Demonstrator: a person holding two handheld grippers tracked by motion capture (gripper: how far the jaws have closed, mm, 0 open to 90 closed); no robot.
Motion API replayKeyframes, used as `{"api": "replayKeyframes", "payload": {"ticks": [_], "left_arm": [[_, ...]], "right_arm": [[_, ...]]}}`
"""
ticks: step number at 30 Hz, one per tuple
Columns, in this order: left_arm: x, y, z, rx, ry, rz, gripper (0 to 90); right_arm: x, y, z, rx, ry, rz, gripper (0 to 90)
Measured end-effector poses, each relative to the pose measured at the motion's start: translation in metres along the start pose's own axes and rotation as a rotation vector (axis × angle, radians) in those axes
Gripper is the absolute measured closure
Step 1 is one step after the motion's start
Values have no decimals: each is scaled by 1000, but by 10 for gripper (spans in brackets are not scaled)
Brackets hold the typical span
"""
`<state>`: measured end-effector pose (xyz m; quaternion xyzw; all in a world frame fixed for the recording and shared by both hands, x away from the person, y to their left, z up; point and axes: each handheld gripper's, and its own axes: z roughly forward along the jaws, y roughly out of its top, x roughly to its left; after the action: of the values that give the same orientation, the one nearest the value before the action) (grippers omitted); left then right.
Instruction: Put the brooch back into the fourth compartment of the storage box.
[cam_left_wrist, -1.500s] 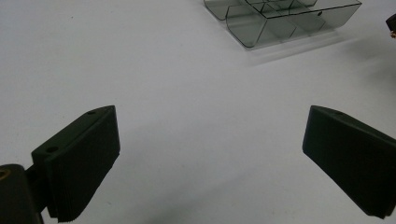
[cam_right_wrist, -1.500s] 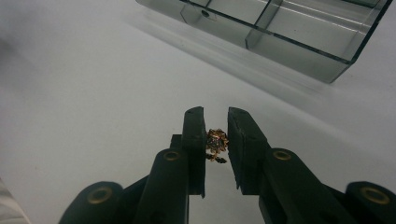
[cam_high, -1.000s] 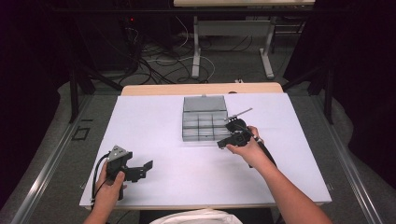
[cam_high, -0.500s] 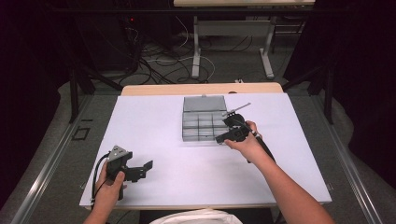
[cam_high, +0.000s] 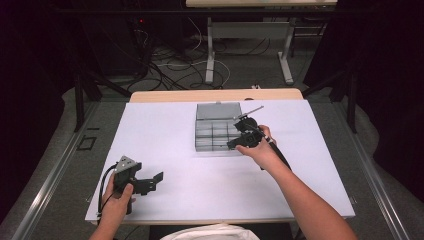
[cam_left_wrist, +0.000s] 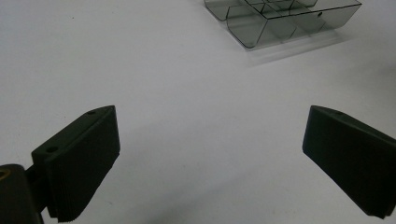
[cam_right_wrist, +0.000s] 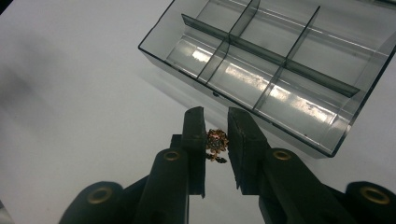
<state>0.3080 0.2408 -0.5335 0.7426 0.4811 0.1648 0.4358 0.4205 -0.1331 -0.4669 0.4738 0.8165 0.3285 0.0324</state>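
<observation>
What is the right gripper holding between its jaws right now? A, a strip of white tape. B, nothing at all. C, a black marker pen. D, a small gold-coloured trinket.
D: in the right gripper view, the right gripper has its jaws closed in on a small gold-coloured trinket, held just short of the clear compartment box.

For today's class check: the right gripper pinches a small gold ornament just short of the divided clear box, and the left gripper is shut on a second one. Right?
Not quite. The left gripper is open and empty, as the left gripper view shows. The right gripper does pinch the gold ornament just short of the divided clear box.
</observation>
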Motion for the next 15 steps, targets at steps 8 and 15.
{"api": "replayKeyframes", "payload": {"ticks": [8,15], "left_arm": [[0,0,0,1,1,0,43],[0,0,0,2,1,0,43]], "right_arm": [[1,7,5,-21,14,1,778],[2,12,12,-27,15,-2,778]]}}
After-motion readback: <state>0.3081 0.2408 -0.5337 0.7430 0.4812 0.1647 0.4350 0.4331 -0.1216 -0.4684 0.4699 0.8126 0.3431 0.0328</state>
